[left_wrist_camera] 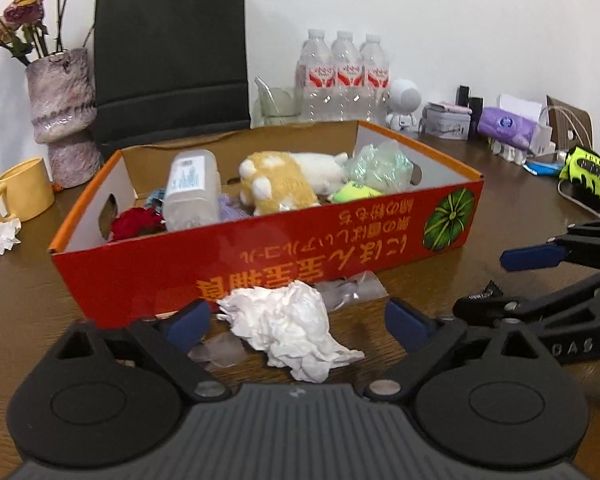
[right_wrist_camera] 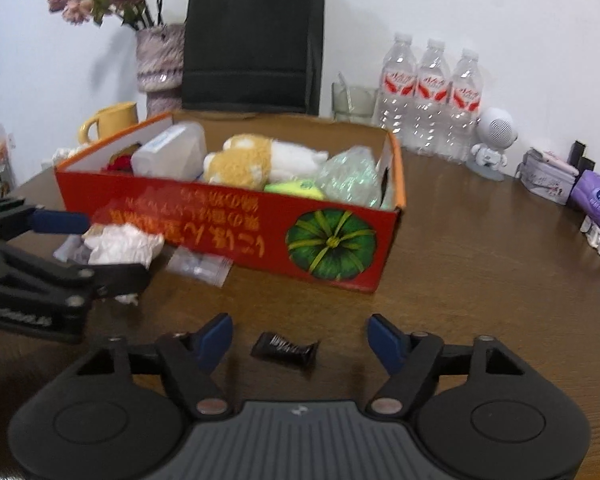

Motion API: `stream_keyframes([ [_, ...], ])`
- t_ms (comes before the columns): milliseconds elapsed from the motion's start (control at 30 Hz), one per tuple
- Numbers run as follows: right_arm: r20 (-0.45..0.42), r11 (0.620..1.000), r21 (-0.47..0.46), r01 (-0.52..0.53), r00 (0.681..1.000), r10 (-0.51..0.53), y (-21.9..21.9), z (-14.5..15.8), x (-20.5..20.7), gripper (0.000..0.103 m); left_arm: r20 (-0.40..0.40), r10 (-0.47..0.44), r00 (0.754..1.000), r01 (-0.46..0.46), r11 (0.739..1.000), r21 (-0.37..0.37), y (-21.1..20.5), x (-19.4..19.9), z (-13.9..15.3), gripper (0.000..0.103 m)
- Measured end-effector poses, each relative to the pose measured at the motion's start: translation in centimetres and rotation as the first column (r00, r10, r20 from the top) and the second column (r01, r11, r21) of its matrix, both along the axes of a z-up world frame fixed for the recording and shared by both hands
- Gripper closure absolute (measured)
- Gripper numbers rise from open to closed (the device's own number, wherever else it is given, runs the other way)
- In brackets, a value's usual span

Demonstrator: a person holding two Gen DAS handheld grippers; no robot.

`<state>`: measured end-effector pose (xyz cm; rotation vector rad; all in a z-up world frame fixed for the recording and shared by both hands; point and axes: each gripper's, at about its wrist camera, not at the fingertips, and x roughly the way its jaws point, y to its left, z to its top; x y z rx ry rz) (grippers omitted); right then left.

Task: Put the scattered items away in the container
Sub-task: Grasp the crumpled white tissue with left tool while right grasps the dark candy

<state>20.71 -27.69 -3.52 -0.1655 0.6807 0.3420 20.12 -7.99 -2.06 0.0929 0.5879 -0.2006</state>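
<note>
A red cardboard box [left_wrist_camera: 260, 252] stands on the brown table and also shows in the right wrist view [right_wrist_camera: 228, 220]. It holds a plush toy [left_wrist_camera: 280, 180], a clear plastic bottle [left_wrist_camera: 190, 188], a green ball [left_wrist_camera: 354, 193] and crumpled plastic [left_wrist_camera: 380, 164]. My left gripper [left_wrist_camera: 296, 320] is open around a crumpled white tissue [left_wrist_camera: 288, 328] lying in front of the box; the tissue also shows in the right wrist view [right_wrist_camera: 120, 244]. My right gripper [right_wrist_camera: 300, 340] is open around a small black wrapper [right_wrist_camera: 286, 349] on the table. Small clear bags [right_wrist_camera: 200, 264] lie by the box.
A yellow mug [left_wrist_camera: 24, 192], a vase of dried roses [left_wrist_camera: 64, 116] and a black paper bag [left_wrist_camera: 172, 52] stand behind the box. Three water bottles [left_wrist_camera: 344, 76], a white toy robot [left_wrist_camera: 404, 104], purple tissues [left_wrist_camera: 508, 126] and a neon glove [left_wrist_camera: 588, 172] sit at right. Another tissue [left_wrist_camera: 2, 236] lies far left.
</note>
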Motion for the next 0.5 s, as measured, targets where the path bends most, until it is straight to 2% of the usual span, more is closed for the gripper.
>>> stream_keyframes([
  [33, -0.011, 1.000, -0.006, -0.003, 1.000, 0.003, 0.2, -0.2, 0.0, 0.040, -0.006, 0.003, 1.000, -0.003, 1.000, 0.003, -0.1, 0.2, -0.2, 0.016],
  [167, -0.018, 1.000, -0.009, -0.002, 1.000, 0.002, 0.2, -0.4, -0.1, 0.041, -0.039, 0.022, 0.999, -0.022, 1.000, 0.008, -0.2, 0.9, -0.7, 0.019],
  [233, -0.020, 1.000, -0.004, -0.005, 1.000, 0.005, 0.3, -0.4, -0.3, 0.051, -0.044, 0.017, 0.999, -0.017, 1.000, -0.007, -0.1, 1.0, -0.8, 0.028],
  [267, -0.024, 1.000, 0.004, -0.013, 1.000, 0.013, 0.3, -0.4, -0.3, 0.054, -0.051, 0.017, 0.999, -0.018, 1.000, -0.009, 0.0, 1.1, -0.8, 0.036],
  [300, -0.027, 1.000, 0.010, -0.021, 0.999, 0.021, 0.3, -0.3, -0.4, 0.062, -0.061, 0.015, 0.998, -0.016, 1.000, -0.012, 0.1, 1.2, -0.9, 0.049],
  [333, -0.029, 1.000, 0.014, -0.026, 0.999, 0.027, 0.3, -0.2, -0.5, 0.070, -0.071, 0.011, 0.997, -0.012, 1.000, -0.020, 0.1, 1.3, -1.0, 0.053],
  [400, -0.024, 0.999, 0.013, -0.031, 0.999, 0.031, 0.4, -0.2, -0.7, 0.073, -0.067, 0.026, 0.997, -0.028, 0.999, -0.024, 0.4, 1.3, -0.9, 0.062],
  [500, -0.013, 0.999, 0.004, -0.043, 0.999, 0.043, 0.8, -0.1, -1.0, 0.078, -0.067, 0.028, 0.997, -0.031, 0.999, -0.042, 0.7, 1.2, -0.8, 0.067],
])
